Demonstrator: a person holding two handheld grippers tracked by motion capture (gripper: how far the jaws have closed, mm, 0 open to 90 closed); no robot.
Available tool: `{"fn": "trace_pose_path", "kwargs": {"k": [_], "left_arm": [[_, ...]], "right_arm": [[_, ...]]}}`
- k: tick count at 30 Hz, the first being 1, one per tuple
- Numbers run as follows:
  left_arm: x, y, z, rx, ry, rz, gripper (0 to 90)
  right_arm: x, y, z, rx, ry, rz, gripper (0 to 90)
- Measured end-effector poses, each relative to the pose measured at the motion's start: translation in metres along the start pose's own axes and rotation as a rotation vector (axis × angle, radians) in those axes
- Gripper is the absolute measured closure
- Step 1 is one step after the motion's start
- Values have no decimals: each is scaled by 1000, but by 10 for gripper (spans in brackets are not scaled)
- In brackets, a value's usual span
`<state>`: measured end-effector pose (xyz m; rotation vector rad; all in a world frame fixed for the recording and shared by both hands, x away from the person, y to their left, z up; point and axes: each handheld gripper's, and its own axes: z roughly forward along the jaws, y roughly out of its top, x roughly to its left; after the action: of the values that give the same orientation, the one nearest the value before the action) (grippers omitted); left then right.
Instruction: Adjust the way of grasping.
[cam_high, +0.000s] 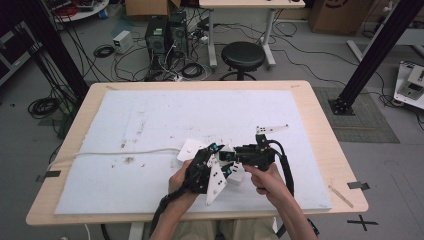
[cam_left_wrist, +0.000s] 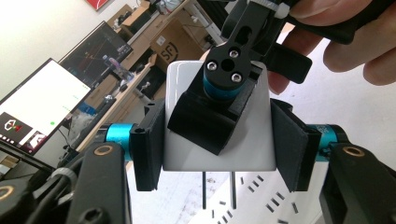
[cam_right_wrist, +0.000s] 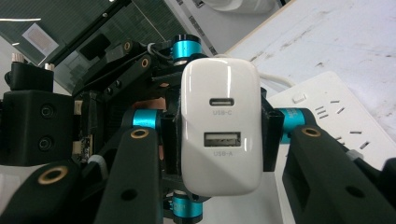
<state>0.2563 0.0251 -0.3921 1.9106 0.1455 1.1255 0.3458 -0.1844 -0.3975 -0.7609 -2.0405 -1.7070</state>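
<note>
A: White, glossy plastic USB charger block (cam_right_wrist: 219, 126) — where is it?
B: Above the worktop (cam_high: 300, 100), near a white power strip (cam_right_wrist: 327, 116). The left hand-held gripper (cam_left_wrist: 217, 147) clamps its sides; the right hand-held gripper (cam_right_wrist: 219, 135) clamps it too.

"USB-C", "USB-A" on white charger (cam_right_wrist: 220, 126)
</note>
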Motion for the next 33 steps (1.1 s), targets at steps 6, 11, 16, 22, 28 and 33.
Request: {"fn": "trace_pose_path", "kwargs": {"k": [6, 11, 16, 22, 28, 33], "left_arm": [[0, 0, 0, 5, 0, -2, 421], [2, -3, 0, 4, -7, -42, 394], [5, -7, 1, 19, -16, -93, 328], [11, -10, 0, 23, -42, -151, 226], [20, -16, -6, 16, -56, -237, 201], [30, -24, -14, 7, -54, -311, 199]], "right_arm": [[-1, 0, 1, 3, 3, 5, 632], [-2, 0, -1, -12, -4, 18, 632], [-3, 0, -4, -22, -9, 21, 632], [-3, 0, -7, -32, -30, 21, 632], [-3, 1, -11, -45, -61, 10, 632], [-4, 1, -16, -56, -91, -2, 631]]}}
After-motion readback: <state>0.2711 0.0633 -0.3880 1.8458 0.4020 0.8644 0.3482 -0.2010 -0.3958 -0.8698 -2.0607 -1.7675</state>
